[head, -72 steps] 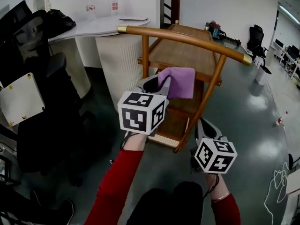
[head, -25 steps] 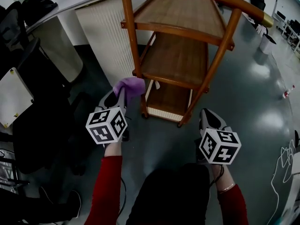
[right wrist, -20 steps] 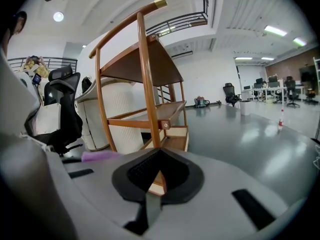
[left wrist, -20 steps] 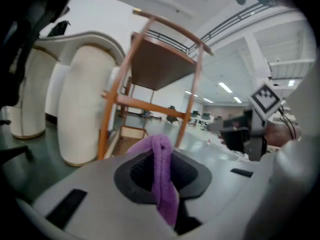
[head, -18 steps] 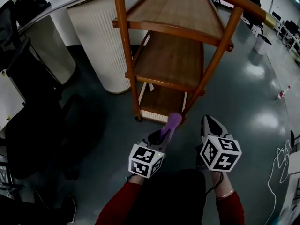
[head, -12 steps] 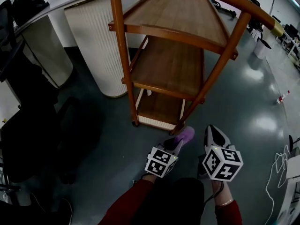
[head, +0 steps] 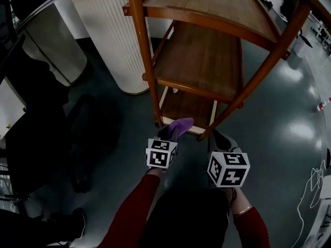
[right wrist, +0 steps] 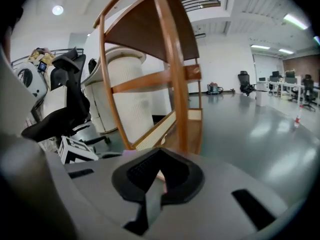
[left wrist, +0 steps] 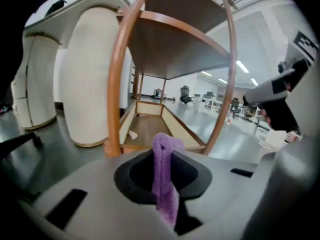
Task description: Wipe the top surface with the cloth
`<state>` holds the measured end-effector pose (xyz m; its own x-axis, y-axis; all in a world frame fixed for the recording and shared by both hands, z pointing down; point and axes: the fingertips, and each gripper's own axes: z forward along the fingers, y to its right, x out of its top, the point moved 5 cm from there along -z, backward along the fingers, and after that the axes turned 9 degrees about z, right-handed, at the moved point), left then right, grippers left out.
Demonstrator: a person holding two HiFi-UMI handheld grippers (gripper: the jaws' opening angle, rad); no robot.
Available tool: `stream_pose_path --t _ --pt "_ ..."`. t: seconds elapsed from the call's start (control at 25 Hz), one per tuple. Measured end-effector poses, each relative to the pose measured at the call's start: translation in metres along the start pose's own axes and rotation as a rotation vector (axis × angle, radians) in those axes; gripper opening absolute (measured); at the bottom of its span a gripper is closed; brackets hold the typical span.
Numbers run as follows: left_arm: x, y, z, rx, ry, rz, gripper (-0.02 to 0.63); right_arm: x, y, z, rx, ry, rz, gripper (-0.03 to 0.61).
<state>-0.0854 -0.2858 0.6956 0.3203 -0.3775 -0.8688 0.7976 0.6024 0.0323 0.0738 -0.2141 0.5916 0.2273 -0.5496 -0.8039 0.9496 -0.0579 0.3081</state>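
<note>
The wooden three-shelf cart [head: 202, 61] stands ahead, its top shelf [head: 217, 1] at the upper edge of the head view. My left gripper [head: 173, 132] is low, by the cart's front left leg [head: 146, 66] near the bottom shelf [head: 185, 106]. It is shut on a purple cloth [head: 179, 125], which stands bunched between the jaws [left wrist: 165, 174]. My right gripper [head: 219, 140] hangs beside it by the front right leg, shut with nothing in it [right wrist: 158, 179]. From the left gripper view the top shelf shows from below [left wrist: 175, 49].
A white ribbed column [head: 111, 40] stands left of the cart. Black office chairs [head: 36, 118] fill the left side. Glossy dark floor [head: 289, 123] spreads to the right. The person's red sleeves [head: 129, 211] reach down from the bottom edge.
The left gripper with the cloth has come down from the top shelf's height, swung right and now sits low by the cart's bottom shelf. The right gripper has stayed low.
</note>
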Motion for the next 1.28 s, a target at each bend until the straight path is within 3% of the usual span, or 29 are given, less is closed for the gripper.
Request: stream_pose_path --t 0.24,0.52,0.64,0.72,0.8,0.96,1.08,1.2,1.28 --pt "-0.007 -0.069 -0.034 0.197 -0.01 -0.08 0.054 -0.031 -0.045 0.039 0.106 -0.114 -0.064 0.005" --pt "-0.012 -0.084 -0.047 0.237 -0.025 -0.078 0.054 -0.033 -0.051 0.034 0.11 -0.13 -0.073 0.005" --pt "0.007 -0.078 -0.057 0.218 0.024 -0.06 0.054 -0.017 -0.048 0.03 0.111 -0.098 -0.053 0.005" --pt "0.037 -0.068 -0.083 0.206 0.113 -0.044 0.054 -0.005 -0.052 0.024 0.126 -0.08 -0.05 0.005" --pt "0.086 -0.063 -0.129 0.246 0.24 -0.008 0.054 0.008 -0.061 0.011 0.149 -0.063 -0.073 0.005" --pt "0.223 -0.082 -0.24 0.428 0.616 0.024 0.052 0.047 -0.078 -0.008 0.165 0.028 -0.122 0.005" --pt "0.32 -0.081 -0.303 0.457 0.846 0.077 0.052 0.074 -0.09 -0.02 0.167 0.091 -0.108 0.005" --pt "0.395 -0.062 -0.348 0.473 1.002 0.186 0.052 0.1 -0.108 -0.033 0.193 0.141 -0.12 0.005" --pt "0.429 -0.046 -0.364 0.493 1.043 0.273 0.052 0.117 -0.119 -0.045 0.211 0.174 -0.147 0.005"
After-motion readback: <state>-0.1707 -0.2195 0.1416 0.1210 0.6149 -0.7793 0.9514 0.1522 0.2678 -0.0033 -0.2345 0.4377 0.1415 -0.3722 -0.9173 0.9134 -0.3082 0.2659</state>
